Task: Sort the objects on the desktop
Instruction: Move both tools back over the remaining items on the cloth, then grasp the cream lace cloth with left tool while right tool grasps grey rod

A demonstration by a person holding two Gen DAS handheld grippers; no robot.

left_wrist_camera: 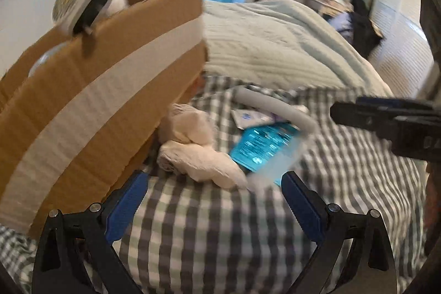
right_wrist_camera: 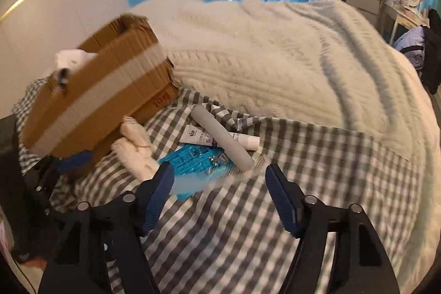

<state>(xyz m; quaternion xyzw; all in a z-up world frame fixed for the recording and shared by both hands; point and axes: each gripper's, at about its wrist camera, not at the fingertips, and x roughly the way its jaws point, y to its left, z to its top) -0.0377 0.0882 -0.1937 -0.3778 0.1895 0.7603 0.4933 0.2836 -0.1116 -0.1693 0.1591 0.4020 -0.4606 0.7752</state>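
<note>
Cardboard box (right_wrist_camera: 96,101) already holds some things; tube (right_wrist_camera: 220,139), blue packet (right_wrist_camera: 193,161) and cloth (right_wrist_camera: 135,150) remain on checked bedsheet (right_wrist_camera: 303,197); both grippers (left_wrist_camera: 215,194) (right_wrist_camera: 219,183) open, empty.

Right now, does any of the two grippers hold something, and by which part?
Nothing is held. The left gripper and the right gripper are both open and empty above the checked sheet.
</note>
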